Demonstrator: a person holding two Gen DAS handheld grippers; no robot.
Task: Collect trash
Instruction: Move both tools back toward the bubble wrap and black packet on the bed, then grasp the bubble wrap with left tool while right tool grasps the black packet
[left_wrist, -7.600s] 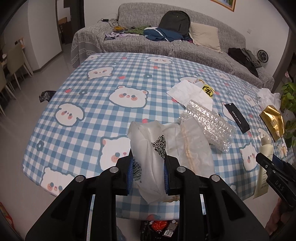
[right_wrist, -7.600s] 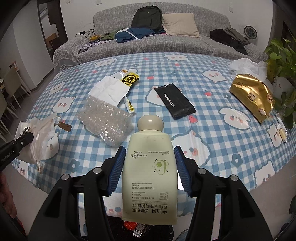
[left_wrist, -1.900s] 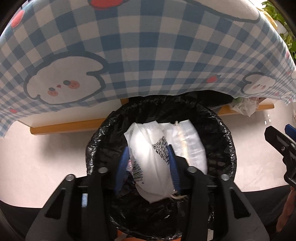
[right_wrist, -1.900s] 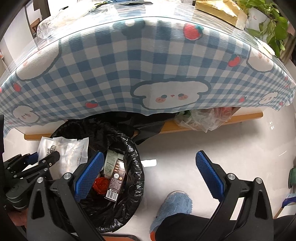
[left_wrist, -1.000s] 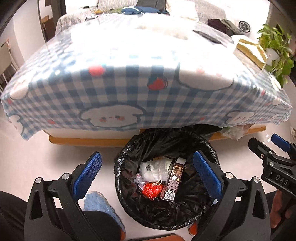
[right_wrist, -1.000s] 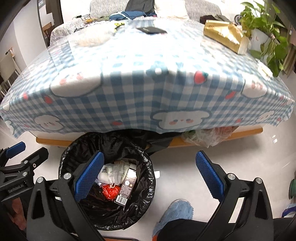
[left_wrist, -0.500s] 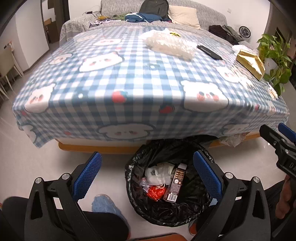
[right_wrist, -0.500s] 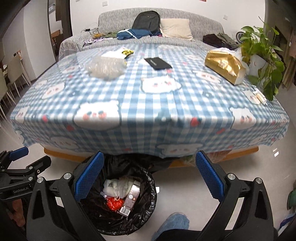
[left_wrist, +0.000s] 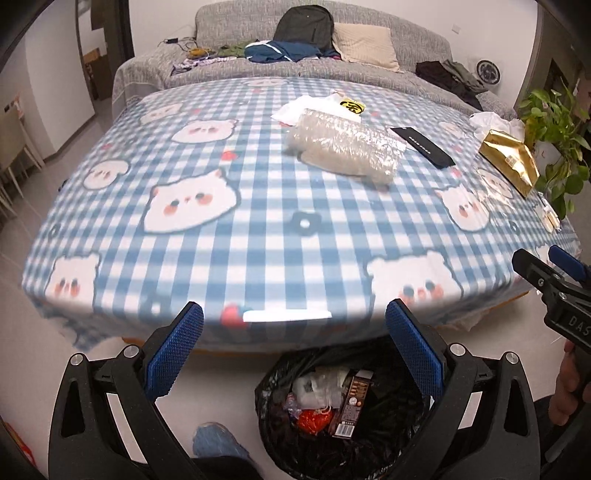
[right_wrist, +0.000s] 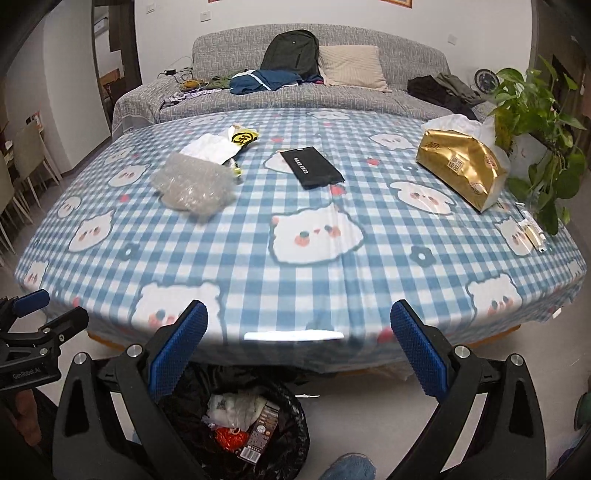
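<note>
I hold the left gripper and the right gripper over the near edge of the table, both with their 2 blue pads spread wide and nothing between them. Below me the black-lined trash bin sits on the floor at the table's edge, holding a white wrapper, a red scrap and a brown carton. On the checked cloth I see the bubble wrap, a white paper with a yellow packet, a black pouch and a gold tissue pack.
</note>
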